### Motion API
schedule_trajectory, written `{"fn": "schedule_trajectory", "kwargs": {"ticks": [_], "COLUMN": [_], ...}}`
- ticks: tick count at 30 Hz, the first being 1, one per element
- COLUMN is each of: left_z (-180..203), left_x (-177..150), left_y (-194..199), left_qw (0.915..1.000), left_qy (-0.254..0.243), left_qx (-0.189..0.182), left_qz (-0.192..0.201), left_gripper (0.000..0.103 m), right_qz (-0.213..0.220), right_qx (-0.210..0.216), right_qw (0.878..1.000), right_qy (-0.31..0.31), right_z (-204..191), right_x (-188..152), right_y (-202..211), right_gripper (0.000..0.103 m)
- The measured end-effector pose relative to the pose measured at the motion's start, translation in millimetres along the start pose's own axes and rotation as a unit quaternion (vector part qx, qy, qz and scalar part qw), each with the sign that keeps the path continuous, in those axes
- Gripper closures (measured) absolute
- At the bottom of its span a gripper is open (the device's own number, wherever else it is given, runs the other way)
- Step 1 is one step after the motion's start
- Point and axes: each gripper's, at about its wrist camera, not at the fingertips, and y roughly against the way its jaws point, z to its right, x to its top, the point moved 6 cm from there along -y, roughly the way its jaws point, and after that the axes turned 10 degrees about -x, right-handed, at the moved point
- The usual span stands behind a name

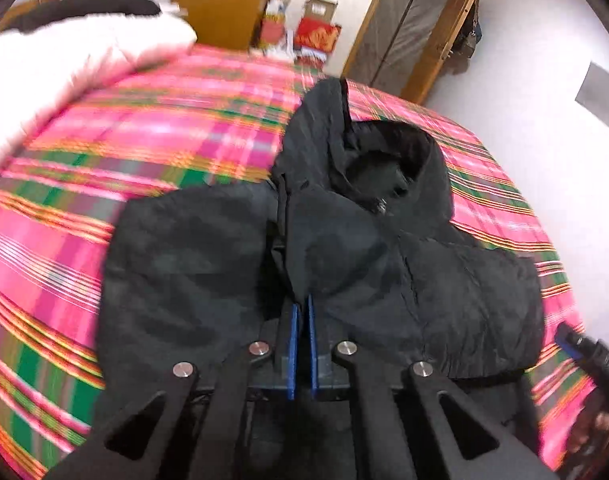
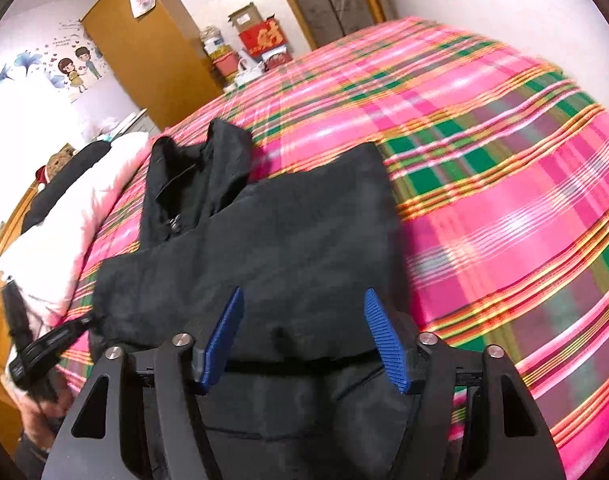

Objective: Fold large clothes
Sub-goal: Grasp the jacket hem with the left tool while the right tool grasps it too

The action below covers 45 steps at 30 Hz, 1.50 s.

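- Here the puffy black hooded jacket (image 1: pixel 384 248) lay partly folded near the bed's front edge, on the pink-and-green plaid bedspread (image 1: pixel 144 140).
- The left gripper (image 1: pixel 302 312) was pressed together, apparently pinching a jacket fold; the hold should stay firm.
- The right gripper (image 2: pixel 304 320) stood spread above the jacket, gripping nothing; it should pinch the hem squarely.

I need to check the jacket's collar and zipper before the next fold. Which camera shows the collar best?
The left wrist view: the black jacket's collar faces the camera, open, with the zipper pull visible. The right wrist view shows the collar only from the side, crumpled at the jacket's far end.
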Motion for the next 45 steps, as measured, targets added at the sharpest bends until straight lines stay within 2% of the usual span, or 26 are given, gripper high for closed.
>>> {"fn": "schedule_trajectory", "kwargs": {"ticks": [3, 6, 8, 11, 16, 19, 22, 23, 26, 28, 31, 34, 35, 37, 40, 45], "left_z": [-8.9, -17.4, -19.7, -21.1, -17.9, -22.7, -21.2, -19.2, -11.9, -1.9, 5.7, -14.7, -21.2, -26.0, -23.0, -16.9], "left_x": [-12.4, -24.3, -25.0, -27.8, -28.4, -22.1, -11.8, -5.6, 19.2, 36.9, 46.3, 35.8, 30.2, 25.1, 25.7, 28.6], "left_y": [-8.0, -24.1, -29.2, -35.6, -36.0, -15.0, 12.3, 19.8, 23.5, 13.2, -22.1, -67.5, -75.8, -77.9, -75.4, -58.2], "left_qw": [0.9994, 0.9973, 0.9968, 0.9961, 0.9951, 0.9947, 0.9974, 0.9981, 0.9987, 0.9991, 0.9990, 0.9991, 0.9991, 0.9994, 0.9989, 0.9992], "left_qy": [0.013, 0.032, 0.034, 0.035, 0.035, 0.055, 0.038, 0.029, 0.017, -0.005, -0.040, -0.018, -0.010, -0.017, -0.037, -0.017], "left_qx": [0.004, 0.011, 0.013, 0.007, 0.014, 0.036, 0.050, 0.052, 0.039, 0.017, 0.003, 0.013, 0.004, -0.007, -0.001, -0.002], "left_qz": [-0.031, -0.066, -0.072, -0.081, -0.091, -0.079, -0.035, -0.015, 0.029, 0.038, 0.021, -0.035, -0.042, -0.028, -0.030, -0.037], "left_gripper": [0.098, 0.097, 0.096, 0.091, 0.089, 0.083, 0.082, 0.078, 0.065, 0.064, 0.063, 0.063, 0.063, 0.063, 0.063, 0.063], "right_qz": [-0.001, -0.019, -0.042, -0.042, -0.055, -0.030, 0.005, 0.009, 0.012, 0.009, -0.004, -0.021, -0.028, -0.033, -0.030, -0.027], "right_qx": [-0.011, -0.053, -0.064, -0.070, -0.083, -0.078, -0.064, -0.062, -0.053, -0.051, -0.048, -0.063, -0.064, -0.060, -0.059, -0.040], "right_qw": [1.000, 0.996, 0.994, 0.993, 0.991, 0.993, 0.994, 0.994, 0.993, 0.992, 0.988, 0.984, 0.984, 0.985, 0.986, 0.990], "right_qy": [0.016, 0.065, 0.081, 0.087, 0.093, 0.085, 0.084, 0.084, 0.104, 0.117, 0.144, 0.163, 0.162, 0.159, 0.154, 0.136], "right_z": [-1.3, -9.9, -8.4, -2.5, 0.0, -1.0, -7.0, -9.9, -31.1, -46.6, -71.3, -78.9, -78.3, -77.2, -75.9, -78.5], "right_x": [3.1, -7.0, -17.5, -23.6, -18.7, -11.0, -2.5, 0.0, 9.9, 14.8, 18.7, 16.3, 15.2, 13.6, 13.3, 22.0], "right_y": [-12.8, -40.4, -60.7, -72.8, -64.1, -38.4, -13.6, -11.4, -18.0, -29.8, -53.5, -77.2, -83.5, -88.4, -85.7, -62.4], "right_gripper": [0.057, 0.061, 0.061, 0.061, 0.061, 0.061, 0.060, 0.060, 0.060, 0.060, 0.060, 0.060, 0.060, 0.060, 0.059, 0.059]}}
